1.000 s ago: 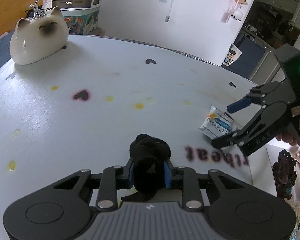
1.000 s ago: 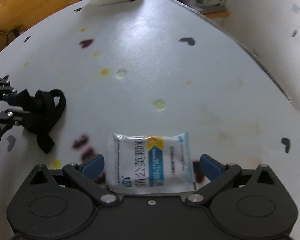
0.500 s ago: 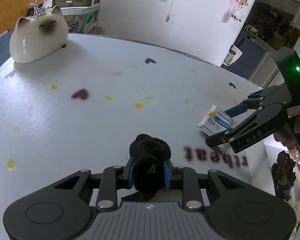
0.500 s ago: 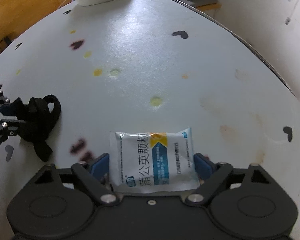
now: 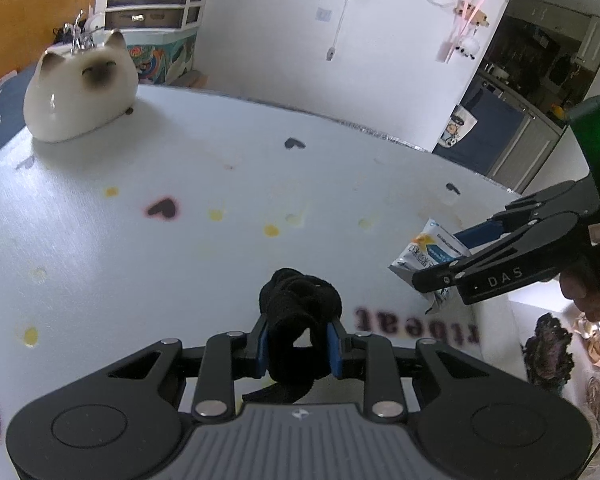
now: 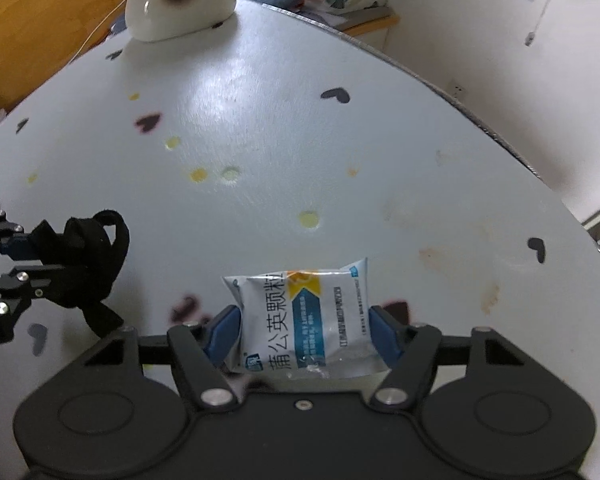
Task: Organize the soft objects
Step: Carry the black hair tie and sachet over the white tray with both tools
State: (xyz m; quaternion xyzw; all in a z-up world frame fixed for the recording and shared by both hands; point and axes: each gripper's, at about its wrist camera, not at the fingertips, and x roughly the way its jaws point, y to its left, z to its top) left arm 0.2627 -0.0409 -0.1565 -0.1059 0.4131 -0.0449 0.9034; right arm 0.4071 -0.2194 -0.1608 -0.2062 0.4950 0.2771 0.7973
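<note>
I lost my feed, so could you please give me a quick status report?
Left claw shut on black fabric bundle. Right claw has just been closing, pads now on white sachet. Table ahead unobstructed.

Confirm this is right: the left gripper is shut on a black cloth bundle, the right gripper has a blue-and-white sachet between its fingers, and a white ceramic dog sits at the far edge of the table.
Not quite. The figurine at the far edge of the table is a cat, as the left wrist view shows. The rest stands: the left gripper is shut on the black cloth bundle, and the right gripper, whose jaws have just been closing, has the sachet between its fingers.
</note>
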